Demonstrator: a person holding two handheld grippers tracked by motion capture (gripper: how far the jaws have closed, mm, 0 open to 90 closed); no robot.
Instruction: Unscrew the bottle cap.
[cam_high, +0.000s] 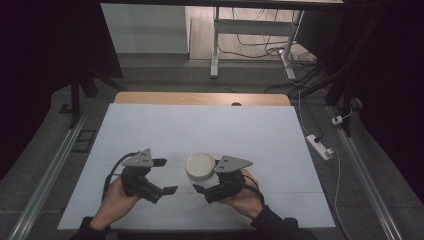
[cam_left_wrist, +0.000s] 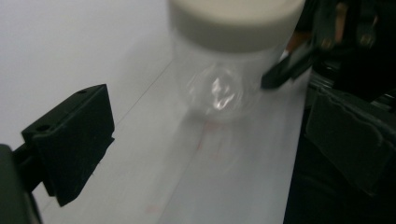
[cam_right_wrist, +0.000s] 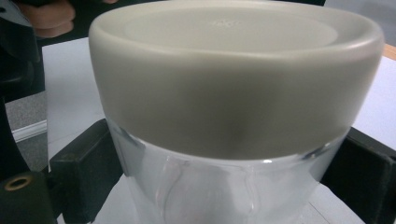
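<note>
A lab-like recording room: dark curtains, trailing floor cables, a power strip.

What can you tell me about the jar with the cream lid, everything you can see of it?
The jar is a short, round container with a clear, glossy body that looks like plastic or glass and appears empty. A wide cream lid with a rounded rim sits on top, closed. It stands upright on the white table, near the front edge and about mid-width. The right gripper has its black fingers against both sides of the clear body, just under the lid. The left gripper is open beside it, not touching.
</note>
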